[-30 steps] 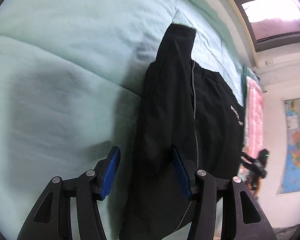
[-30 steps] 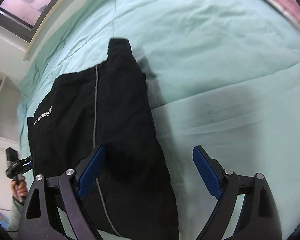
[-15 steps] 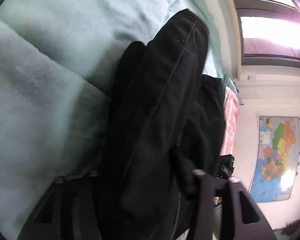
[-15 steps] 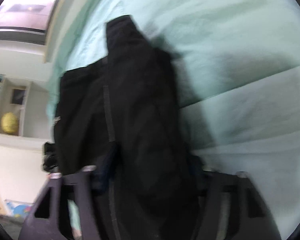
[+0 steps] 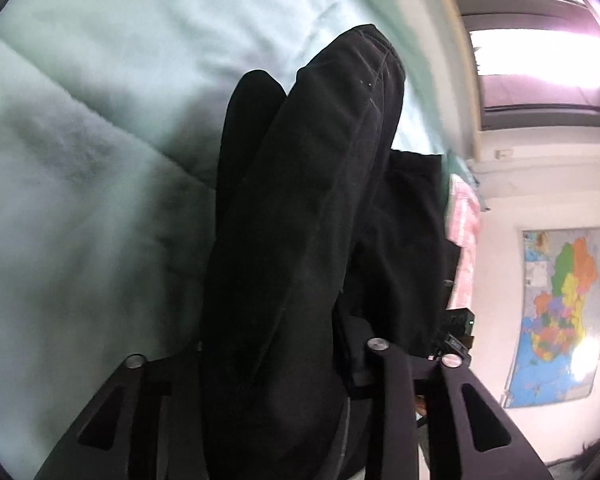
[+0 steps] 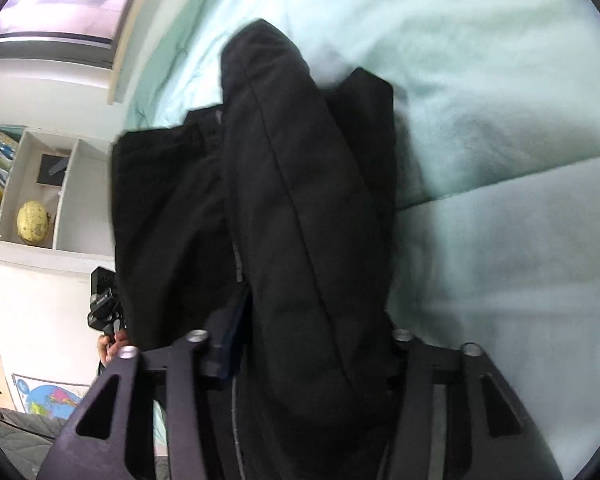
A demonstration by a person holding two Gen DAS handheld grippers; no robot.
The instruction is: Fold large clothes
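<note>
Left wrist: black trousers lengthwise ahead

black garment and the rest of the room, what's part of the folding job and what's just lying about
In the job:
- black garment
- left gripper, clamped on it
- right gripper, clamped on it
- mint bedspread under it

Lying about:
- wall map
- pink cloth
- yellow globe
- bookshelf

Black trousers bury the left gripper fingertips completely. Right gripper: one blue pad peeks out, the other's hidden. Fabric runs off the near edge, far hem blurred.
</note>
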